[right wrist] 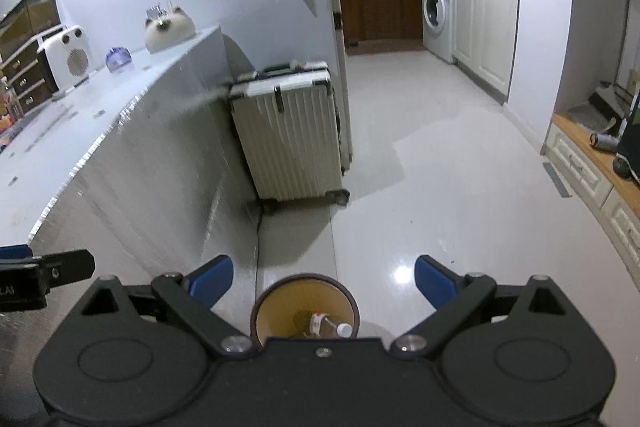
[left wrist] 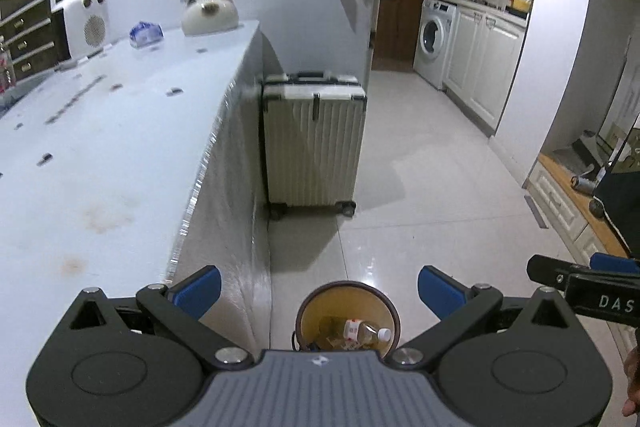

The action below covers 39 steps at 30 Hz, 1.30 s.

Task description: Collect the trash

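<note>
Both tongs held wide open & empty above a bin on the floor.

A long white table is seen at left, w/ a ribbed suitcase stood upright against its end. A round bin is set on the tiled floor just beside the table's side; a clear plastic bottle w/ white cap is seen lying inside it, among other scraps. Left gripper and right gripper are both spread apart over the bin, nothing held between the blue pads.
</note>
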{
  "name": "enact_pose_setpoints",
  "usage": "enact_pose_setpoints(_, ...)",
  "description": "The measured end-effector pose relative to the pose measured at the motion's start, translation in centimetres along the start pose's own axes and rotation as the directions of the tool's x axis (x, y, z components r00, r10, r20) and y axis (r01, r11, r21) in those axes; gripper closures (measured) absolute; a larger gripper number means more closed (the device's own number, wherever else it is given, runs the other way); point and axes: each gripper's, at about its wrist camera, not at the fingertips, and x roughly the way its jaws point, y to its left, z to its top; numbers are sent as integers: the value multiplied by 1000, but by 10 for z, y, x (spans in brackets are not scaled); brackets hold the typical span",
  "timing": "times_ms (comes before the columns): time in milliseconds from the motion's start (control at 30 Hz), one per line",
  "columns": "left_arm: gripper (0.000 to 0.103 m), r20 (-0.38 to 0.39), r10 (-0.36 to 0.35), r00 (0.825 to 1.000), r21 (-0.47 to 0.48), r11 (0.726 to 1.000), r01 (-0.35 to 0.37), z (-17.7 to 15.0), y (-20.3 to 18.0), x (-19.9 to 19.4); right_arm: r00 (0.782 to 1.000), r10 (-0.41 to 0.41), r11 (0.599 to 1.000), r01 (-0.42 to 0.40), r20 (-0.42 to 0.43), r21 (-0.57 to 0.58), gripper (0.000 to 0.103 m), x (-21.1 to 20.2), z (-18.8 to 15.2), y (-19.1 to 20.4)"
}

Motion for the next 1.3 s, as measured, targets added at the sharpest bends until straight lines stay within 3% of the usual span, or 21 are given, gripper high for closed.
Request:
enact_pose_setpoints(200,0,25,5,1000,5,1000,-5,-6,16,-33,999,14,1000,-13,45,-12,5,-39,4,16)
enact_pose_setpoints(433,0,-9,18,1000,-16,1000,-18,-24,44,-54,998,10,999,-7,55,-51,5,-73,-4,40)
enact_pose_setpoints(767,0,-19,27,999,-34,999,-28,-44,68,-82,1000,9,998,-8,24,-59,5,-99,-24,61)
enact_pose_setpoints(1300,0,-53,26,998,-43,999,-28,-60,69,-93,1000,-20,997,18,-23,-76,5,-120,-50,72)
